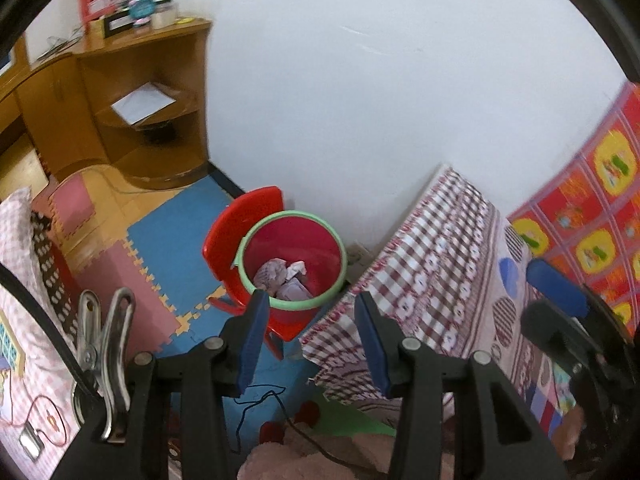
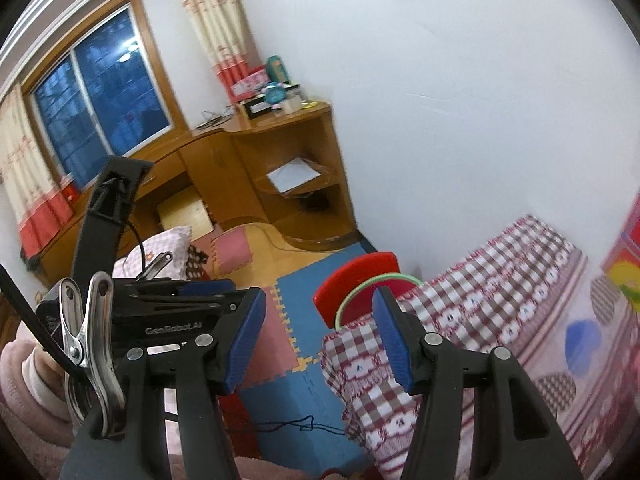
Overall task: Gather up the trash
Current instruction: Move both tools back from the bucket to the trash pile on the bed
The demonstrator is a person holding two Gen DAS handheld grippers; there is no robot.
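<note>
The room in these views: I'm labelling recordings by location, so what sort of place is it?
Most likely a bedroom in a home. A bed with a checked cover runs along the wall, a wooden corner desk stands under a curtained window, and foam puzzle mats cover the floor.

You have 1 red bin (image 1: 294, 258) ahead of the left jaws, on 1 red chair (image 1: 240, 236), holding about 3 crumpled paper scraps (image 1: 282, 278). 1 checked bed (image 2: 472, 300) lies right of the right jaws.
</note>
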